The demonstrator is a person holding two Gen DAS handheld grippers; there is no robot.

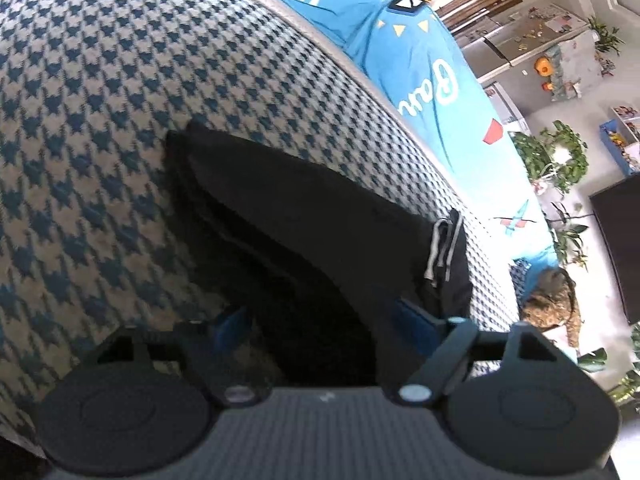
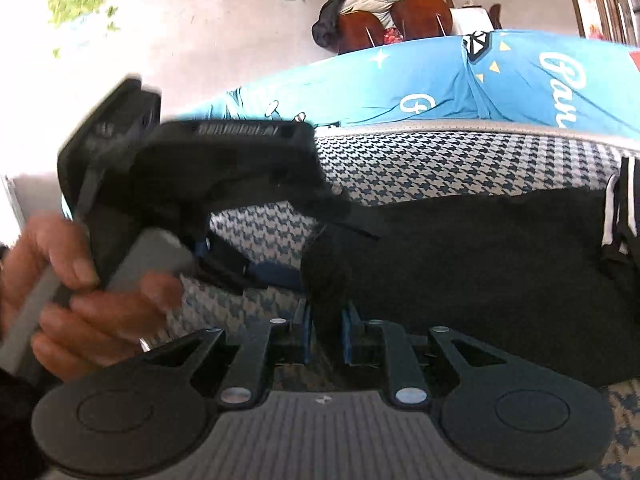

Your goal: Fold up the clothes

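Right gripper point(image 2: 326, 330) pinching black garment point(image 2: 460, 272) — left gripper point(image 1: 326, 320) spread wide.

Bright daylight washes out the far wall, fisheye bending curves the edges, and motion blur smears the hand point(image 2: 76, 280).

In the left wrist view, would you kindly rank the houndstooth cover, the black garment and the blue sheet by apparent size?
1. houndstooth cover
2. black garment
3. blue sheet, though it lies farther away, so its real size is unsure.

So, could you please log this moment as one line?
task: fold clothes | right gripper: shut on black fabric garment | left gripper: open | surface: houndstooth-patterned cushion
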